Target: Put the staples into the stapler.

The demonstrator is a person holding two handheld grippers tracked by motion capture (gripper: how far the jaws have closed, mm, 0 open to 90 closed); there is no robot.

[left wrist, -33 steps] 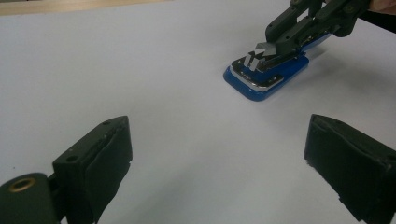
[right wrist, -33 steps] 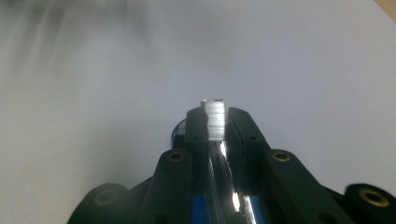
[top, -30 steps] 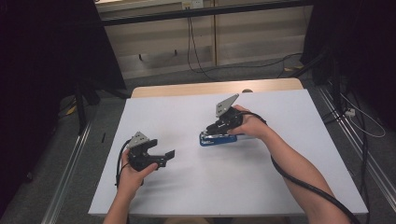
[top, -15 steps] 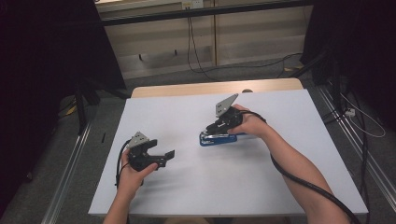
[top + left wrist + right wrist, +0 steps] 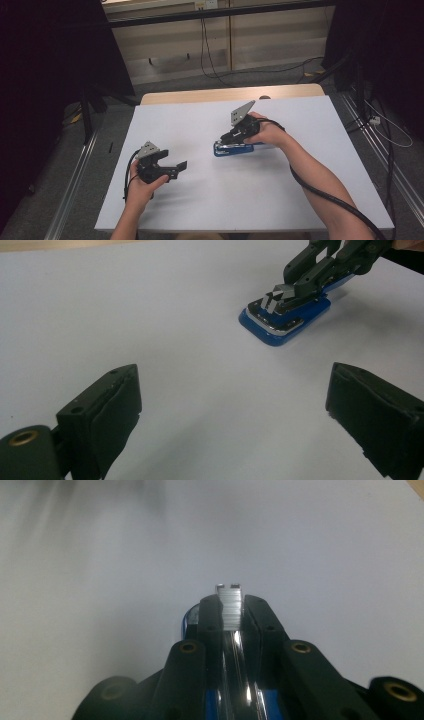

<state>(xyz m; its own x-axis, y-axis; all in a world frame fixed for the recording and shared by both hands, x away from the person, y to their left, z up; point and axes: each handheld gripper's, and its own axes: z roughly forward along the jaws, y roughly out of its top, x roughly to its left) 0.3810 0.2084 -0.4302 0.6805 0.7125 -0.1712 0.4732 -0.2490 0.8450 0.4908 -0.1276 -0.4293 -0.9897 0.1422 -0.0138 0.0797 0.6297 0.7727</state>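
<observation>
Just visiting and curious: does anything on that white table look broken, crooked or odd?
Nothing stands out. The blue stapler lies flat on the table, the right gripper shut on its metal top; the left gripper is open, apart.

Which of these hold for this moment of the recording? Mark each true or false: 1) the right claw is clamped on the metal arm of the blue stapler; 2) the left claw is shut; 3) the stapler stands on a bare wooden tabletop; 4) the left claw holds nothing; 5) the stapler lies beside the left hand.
1) True: the right claw has its jaws closed on the metal arm of the blue stapler.
2) False: the left claw has its jaws wide apart.
3) False: it rests on the white table cover.
4) True: there is only white surface between its jaws.
5) False: it sits under the right hand, apart from the left hand.
</observation>
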